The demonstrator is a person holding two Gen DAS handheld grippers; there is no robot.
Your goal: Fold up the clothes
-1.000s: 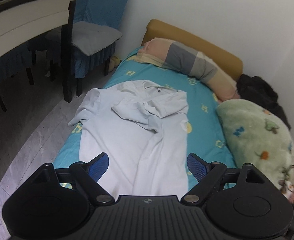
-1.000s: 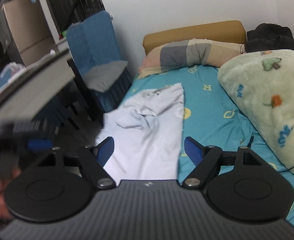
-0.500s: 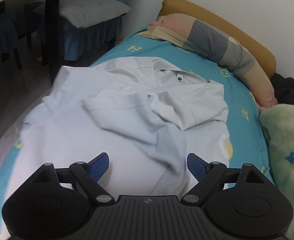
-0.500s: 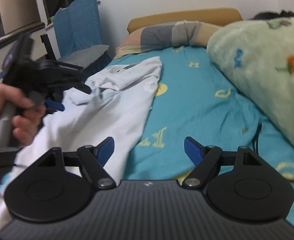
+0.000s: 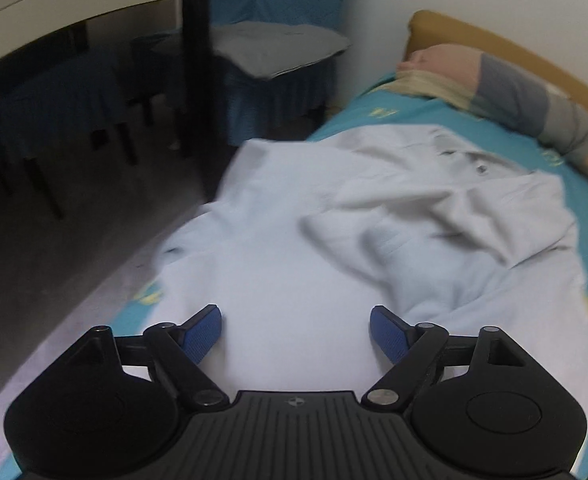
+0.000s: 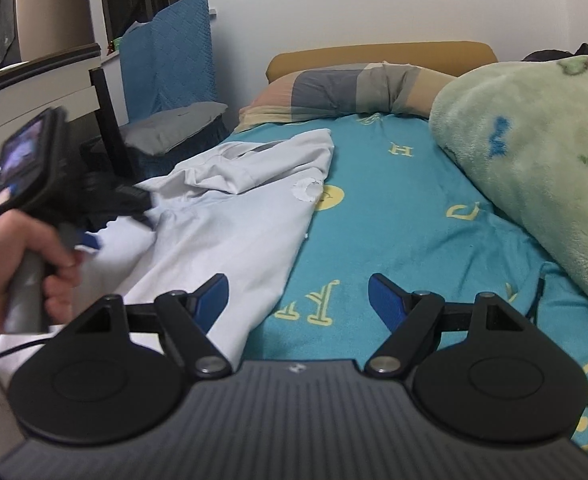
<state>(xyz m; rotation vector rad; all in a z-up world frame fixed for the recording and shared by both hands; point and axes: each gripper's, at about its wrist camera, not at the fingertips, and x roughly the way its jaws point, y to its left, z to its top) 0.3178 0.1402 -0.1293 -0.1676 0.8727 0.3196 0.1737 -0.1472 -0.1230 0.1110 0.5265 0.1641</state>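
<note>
A pale blue-white polo shirt (image 5: pixel 294 264) lies spread on the teal bed sheet (image 5: pixel 378 120), collar toward the pillow, with one sleeve folded over its chest. The shirt also shows in the right wrist view (image 6: pixel 229 224). My left gripper (image 5: pixel 296 330) is open and empty, low over the shirt's left side. My right gripper (image 6: pixel 298 300) is open and empty, over the shirt's right edge and the sheet (image 6: pixel 394 208). The left gripper with the hand holding it shows in the right wrist view (image 6: pixel 93 216) over the shirt's left sleeve area.
A striped pillow (image 6: pixel 354 92) lies at the headboard. A green fleece blanket (image 6: pixel 534 152) is heaped on the bed's right side. A blue-covered chair (image 5: pixel 269 56) and a table (image 5: pixel 73 4) stand left of the bed, with dark floor (image 5: pixel 53 240) beside them.
Both grippers have moved lower and closer to the shirt. The left gripper has shifted toward the shirt's left side near the bed edge. Both stay open.
</note>
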